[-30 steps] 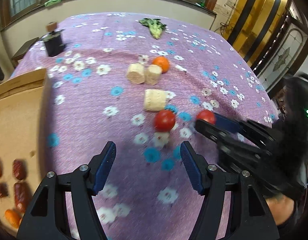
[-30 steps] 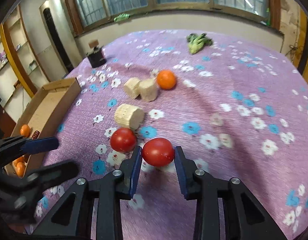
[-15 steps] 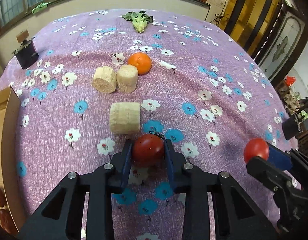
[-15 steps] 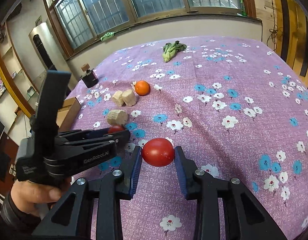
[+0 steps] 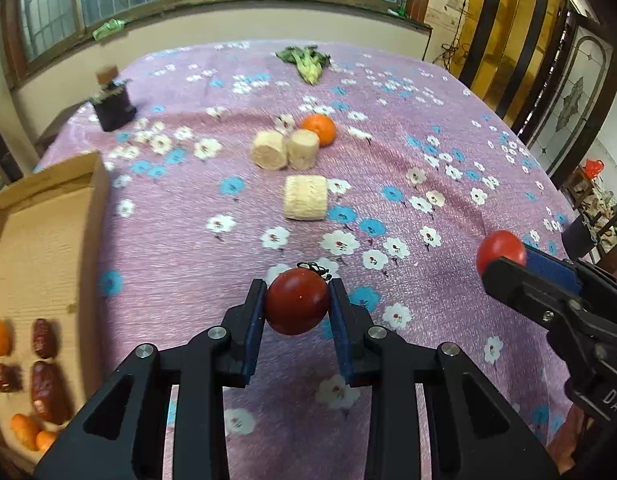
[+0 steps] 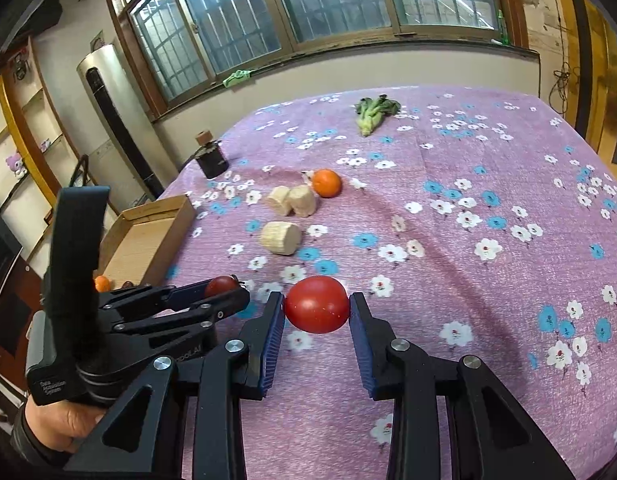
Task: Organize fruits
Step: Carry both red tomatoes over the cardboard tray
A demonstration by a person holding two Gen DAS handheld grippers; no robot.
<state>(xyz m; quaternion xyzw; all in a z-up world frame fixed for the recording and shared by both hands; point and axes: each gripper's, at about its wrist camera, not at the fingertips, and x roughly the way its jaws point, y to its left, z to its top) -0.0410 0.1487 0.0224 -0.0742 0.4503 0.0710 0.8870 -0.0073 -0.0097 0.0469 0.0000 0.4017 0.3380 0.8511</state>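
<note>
Both tomatoes lifted higher, left gripper (image 5: 296,304), right gripper (image 6: 316,306), corn pieces (image 5: 304,198) ahead

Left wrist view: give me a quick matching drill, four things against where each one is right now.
Things:
1. darker tomato
2. orange
3. leafy greens
4. dried dates

Places:
A. in the cardboard box
B. far end of the table
C. held in the left gripper
D. beside the two corn pieces

Pairs: 1-C, 2-D, 3-B, 4-A
</note>
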